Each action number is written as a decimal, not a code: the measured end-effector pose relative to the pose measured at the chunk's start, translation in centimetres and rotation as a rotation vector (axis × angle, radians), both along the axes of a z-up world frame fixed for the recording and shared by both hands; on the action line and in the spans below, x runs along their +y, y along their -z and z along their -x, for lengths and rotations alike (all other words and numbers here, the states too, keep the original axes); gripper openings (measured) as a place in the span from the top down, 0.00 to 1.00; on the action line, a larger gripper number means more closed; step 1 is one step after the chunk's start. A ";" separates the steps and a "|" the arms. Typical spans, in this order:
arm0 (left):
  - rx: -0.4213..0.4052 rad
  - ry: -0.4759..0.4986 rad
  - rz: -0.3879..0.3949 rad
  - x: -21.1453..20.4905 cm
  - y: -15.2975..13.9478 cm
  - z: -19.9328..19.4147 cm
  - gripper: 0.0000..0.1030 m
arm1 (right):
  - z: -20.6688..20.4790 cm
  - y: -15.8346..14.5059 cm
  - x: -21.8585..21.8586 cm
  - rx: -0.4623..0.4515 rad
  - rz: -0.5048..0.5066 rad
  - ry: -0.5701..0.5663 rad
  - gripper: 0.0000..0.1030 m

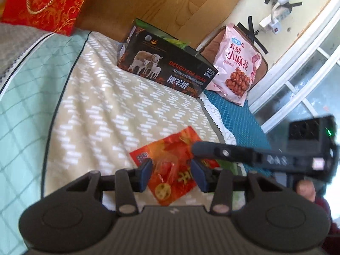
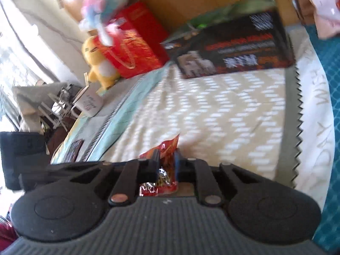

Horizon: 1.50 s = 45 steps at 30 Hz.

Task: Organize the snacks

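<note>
A red-orange snack packet (image 1: 170, 165) lies low over the patterned bedspread (image 1: 110, 106). My left gripper (image 1: 173, 175) is open, its blue pads on either side of the packet without pressing it. My right gripper (image 2: 166, 165) is shut on the same packet (image 2: 164, 161); one of its fingers (image 1: 214, 153) crosses the left wrist view from the right. A black box with sheep printed on it (image 1: 165, 63) stands open at the head of the bed, green packaging showing inside. A pink snack bag (image 1: 238, 63) leans behind it.
A red gift bag (image 1: 46, 2) stands at the far left against the wooden headboard (image 1: 148, 4). A yellow plush toy (image 2: 99, 63) sits beside the red bag (image 2: 136, 42). A teal mat (image 1: 238, 116) lies at the bed's right edge. A power strip hangs on the wall.
</note>
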<state>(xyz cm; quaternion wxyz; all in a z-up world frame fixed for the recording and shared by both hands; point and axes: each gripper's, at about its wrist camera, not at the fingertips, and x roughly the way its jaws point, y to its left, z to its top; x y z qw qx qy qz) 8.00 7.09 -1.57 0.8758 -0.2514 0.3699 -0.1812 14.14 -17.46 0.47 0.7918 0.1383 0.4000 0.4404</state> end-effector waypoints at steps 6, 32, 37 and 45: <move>-0.019 0.055 0.010 -0.1 0.4 2.2 0.60 | 5.4 0.7 -1.9 -0.050 0.000 -0.024 0.85; -0.017 0.077 0.071 -0.1 0.9 3.1 0.49 | 9.9 2.3 2.9 -0.417 0.180 -0.166 0.85; -0.014 0.080 0.077 0.1 1.0 3.0 0.51 | 9.5 2.3 2.2 -0.356 0.125 -0.165 0.82; -0.007 0.085 0.121 0.6 1.3 2.6 0.51 | 7.9 2.8 -0.9 -0.123 -0.069 -0.112 0.55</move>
